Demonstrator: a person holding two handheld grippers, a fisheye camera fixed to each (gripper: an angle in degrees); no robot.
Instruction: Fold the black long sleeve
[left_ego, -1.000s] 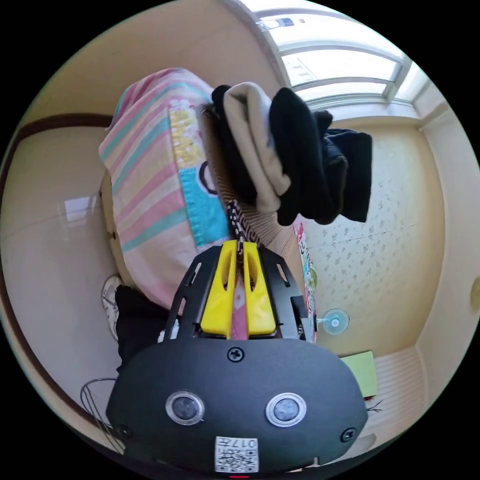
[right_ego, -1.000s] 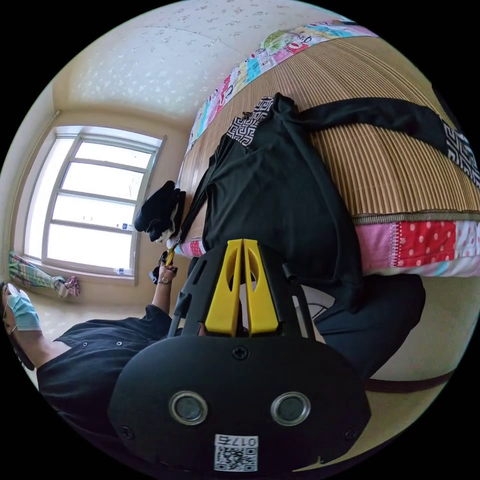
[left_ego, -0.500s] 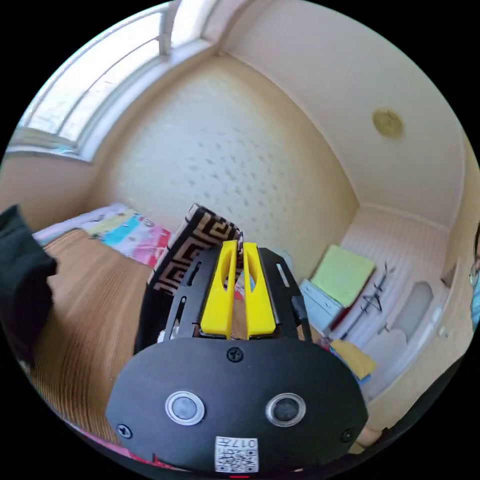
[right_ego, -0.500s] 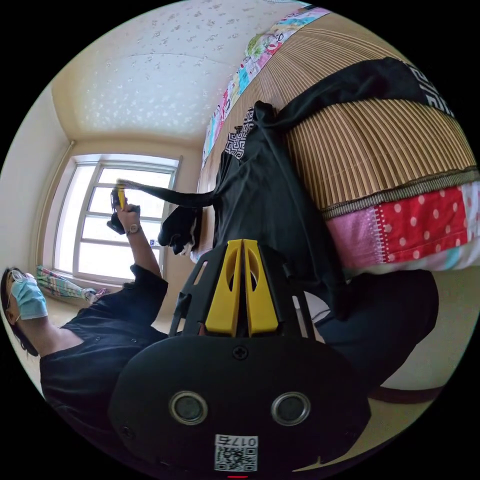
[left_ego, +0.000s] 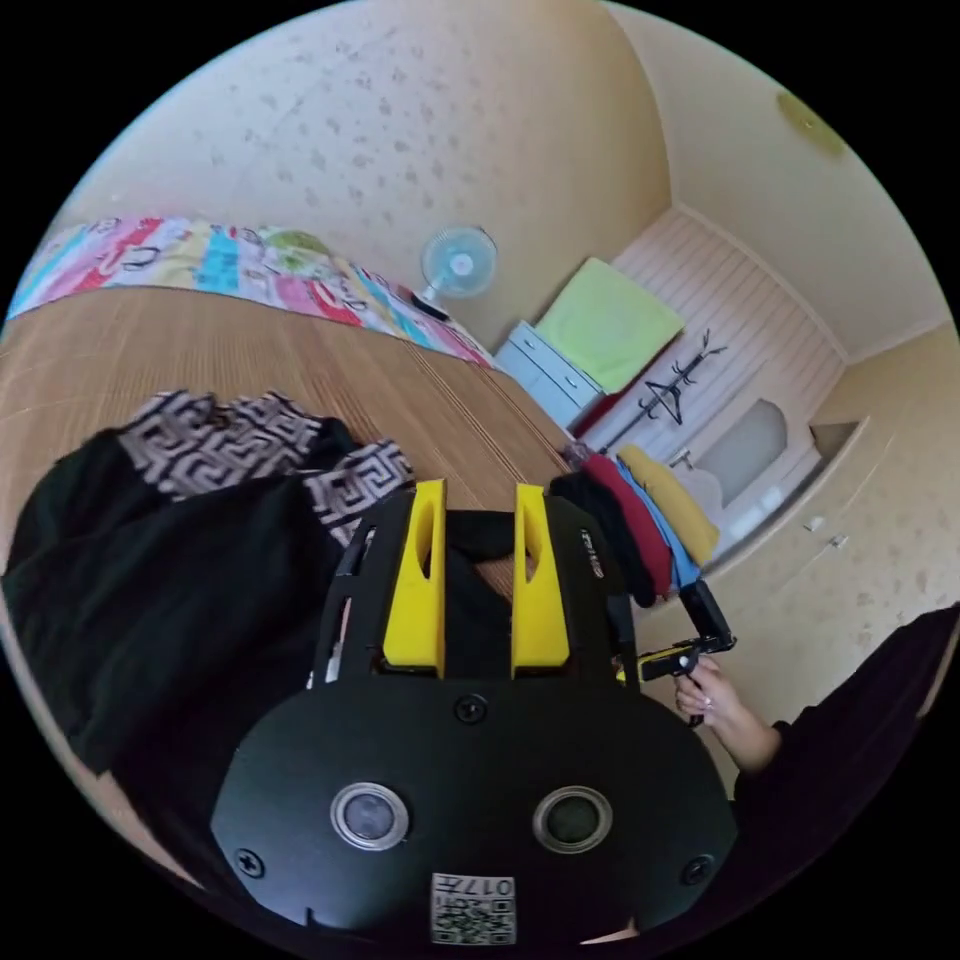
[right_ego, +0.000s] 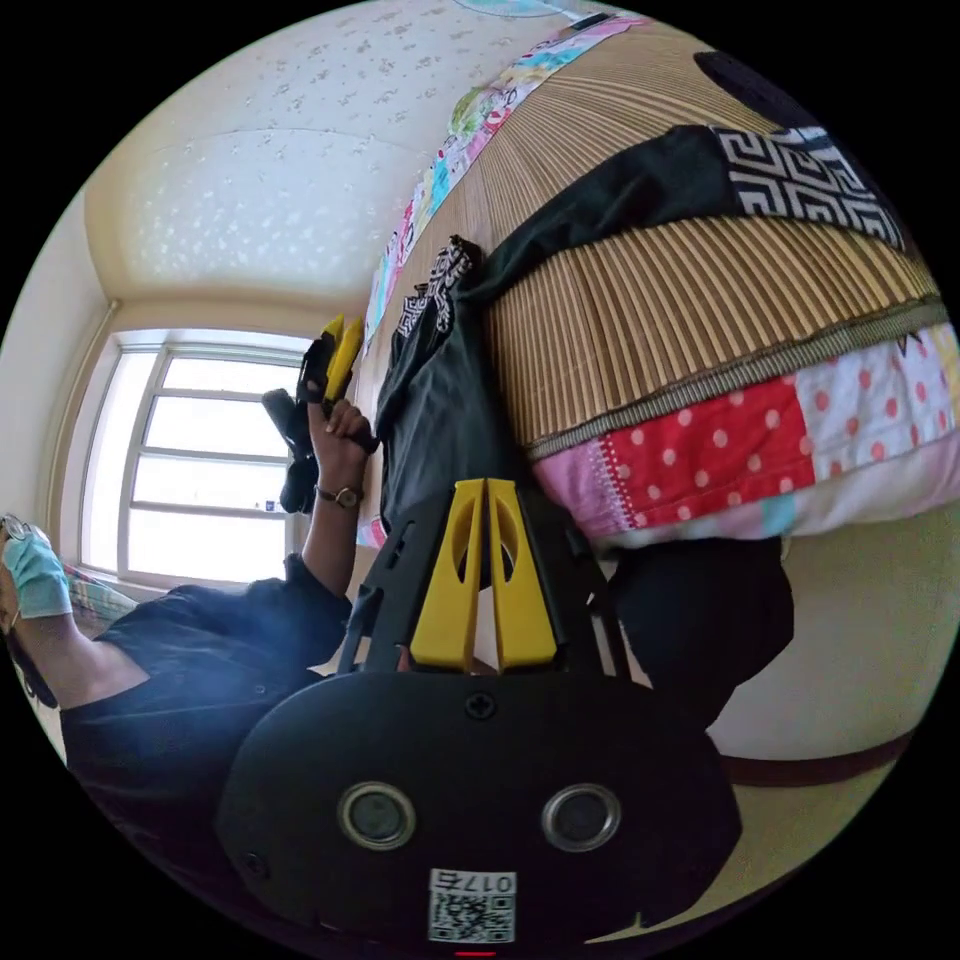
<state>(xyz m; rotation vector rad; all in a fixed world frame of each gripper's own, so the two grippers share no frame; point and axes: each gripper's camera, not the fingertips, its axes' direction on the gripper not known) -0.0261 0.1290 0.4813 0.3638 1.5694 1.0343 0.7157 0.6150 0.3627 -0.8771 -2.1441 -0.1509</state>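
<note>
Shirt (left_ego: 150, 600) on mat (left_ego: 200, 340), one sleeve (right_ego: 640, 190) outstretched; left gripper (left_ego: 478, 520) open above it, right gripper (right_ego: 485, 510) closed, grip unclear; next, fold that sleeve in flat.

black long sleeve (left_ego: 170, 590) with patterned cuffs, spread on bamboo mat (left_ego: 200, 350)

Ahead of your left gripper (left_ego: 478, 500) bare mat (left_ego: 300, 360) lies free beyond the shirt (left_ego: 180, 590). A clothes stack (left_ego: 640, 520) sits to its right, and the bed edge (right_ego: 740, 440) stands just right of your right gripper (right_ego: 485, 500).
</note>
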